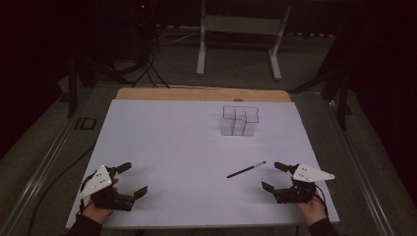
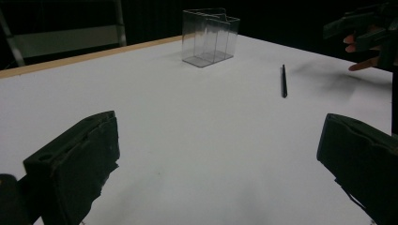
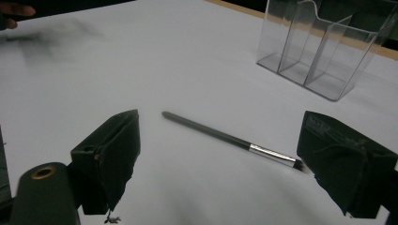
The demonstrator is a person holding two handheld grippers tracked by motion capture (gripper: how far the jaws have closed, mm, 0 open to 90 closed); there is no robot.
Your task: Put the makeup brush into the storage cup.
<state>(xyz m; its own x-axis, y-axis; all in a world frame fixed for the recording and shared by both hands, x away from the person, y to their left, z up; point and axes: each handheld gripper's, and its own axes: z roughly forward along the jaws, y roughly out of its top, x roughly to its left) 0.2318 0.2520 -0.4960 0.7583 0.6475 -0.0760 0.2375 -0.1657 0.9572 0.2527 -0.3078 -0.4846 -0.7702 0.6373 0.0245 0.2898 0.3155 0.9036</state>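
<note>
Both the left gripper (image 1: pixel 129 180) and right gripper (image 1: pixel 273 176) gape wide, empty. The right gripper view reveals the brush's (image 3: pixel 230 138) silver ferrule; the high view shows it as a thin dark line.

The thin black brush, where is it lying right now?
The brush lies flat on the white table, toward the right front in the high view, just left of the open right gripper and nearer the person than the clear organizer.
</note>
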